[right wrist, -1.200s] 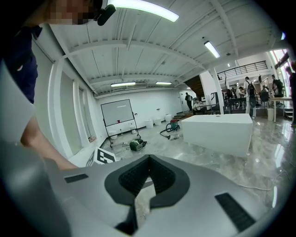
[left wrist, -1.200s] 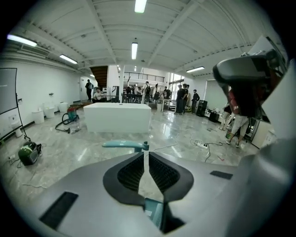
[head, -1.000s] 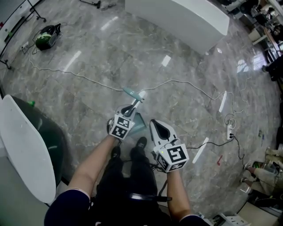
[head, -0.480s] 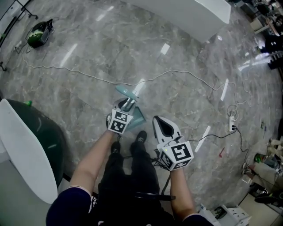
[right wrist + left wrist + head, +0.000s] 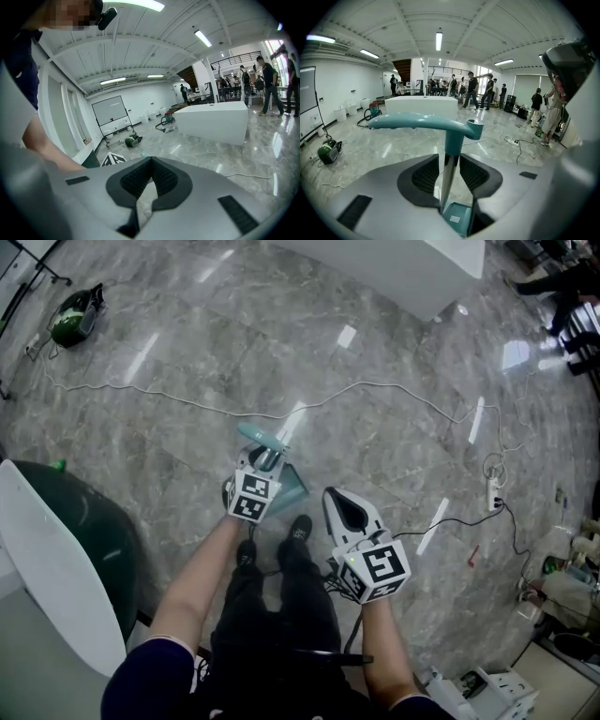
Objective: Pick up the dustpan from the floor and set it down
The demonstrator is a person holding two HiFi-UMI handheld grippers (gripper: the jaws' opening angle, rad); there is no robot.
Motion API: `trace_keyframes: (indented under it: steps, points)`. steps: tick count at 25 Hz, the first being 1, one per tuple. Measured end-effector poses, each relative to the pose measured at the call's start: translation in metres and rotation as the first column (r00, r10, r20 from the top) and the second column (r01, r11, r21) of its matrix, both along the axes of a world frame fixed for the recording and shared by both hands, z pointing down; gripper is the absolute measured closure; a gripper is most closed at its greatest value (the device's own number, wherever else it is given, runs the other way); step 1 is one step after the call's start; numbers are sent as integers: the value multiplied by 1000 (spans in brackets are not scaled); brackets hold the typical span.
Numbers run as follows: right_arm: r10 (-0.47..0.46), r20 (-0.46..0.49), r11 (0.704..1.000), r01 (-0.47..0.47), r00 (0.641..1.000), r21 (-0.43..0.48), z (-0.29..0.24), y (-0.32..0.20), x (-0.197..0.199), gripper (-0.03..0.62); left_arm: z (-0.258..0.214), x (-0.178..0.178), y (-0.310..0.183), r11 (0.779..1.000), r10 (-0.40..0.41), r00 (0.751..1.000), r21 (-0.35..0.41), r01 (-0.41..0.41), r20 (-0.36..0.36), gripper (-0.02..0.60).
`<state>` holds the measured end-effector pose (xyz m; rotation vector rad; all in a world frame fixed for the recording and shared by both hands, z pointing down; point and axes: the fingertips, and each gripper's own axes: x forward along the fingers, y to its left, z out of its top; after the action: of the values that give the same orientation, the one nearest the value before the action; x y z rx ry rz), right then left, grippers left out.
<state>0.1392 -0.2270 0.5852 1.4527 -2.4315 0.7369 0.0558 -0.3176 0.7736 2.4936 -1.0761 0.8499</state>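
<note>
Dustpan (image 5: 292,486) stands on the grey marble floor (image 5: 394,456) just ahead of the person's shoes (image 5: 300,527), its teal pan low and its thin metal shaft rising upright to a teal crossbar handle (image 5: 419,121). The left claw (image 5: 265,461) reaches around that shaft from the near side. In the left gripper view its jaws have just been opening and now stand wide, with the shaft between the two dark pads (image 5: 425,174) and a slim gap on either side, so nothing is clamped. The right claw (image 5: 345,512) hangs to the right of the dustpan, apart from it, its jaws closed tip to tip on nothing. A white cable (image 5: 375,385) snakes across the floor beyond the handle, and a green vacuum cleaner (image 5: 73,319) sits far off to the left.
</note>
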Motion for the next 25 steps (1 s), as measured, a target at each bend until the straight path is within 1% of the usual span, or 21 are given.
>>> trace_keyframes:
  steps: [6,8,10,12,19,25]
  points:
    - [6,3,1000,-6,1000,-11,7,-1,4,588,3,-3,-8,999,-27,1000,25,28,-5,457]
    - [6,7,1000,-6,1000,-14,6,-2,6,588,1,-1,-8,999,-32,999,44,32,-3,459]
    - [5,12,1000,-5,1000,-14,8,-1,7,588,0,1,-8,997,-38,999,64,37,10,482]
    - [3,17,1000,-3,1000,-12,10,0,7,588,0,1,-9,996,-46,999,74,44,19,482]
    - [2,26,1000,-2,1000,-5,9,2,7,588,0,-1,-6,995,-63,998,86,60,29,483]
    - [2,32,1000,-3,999,6,7,5,10,588,-3,-2,5,995,-54,998,80,52,24,485]
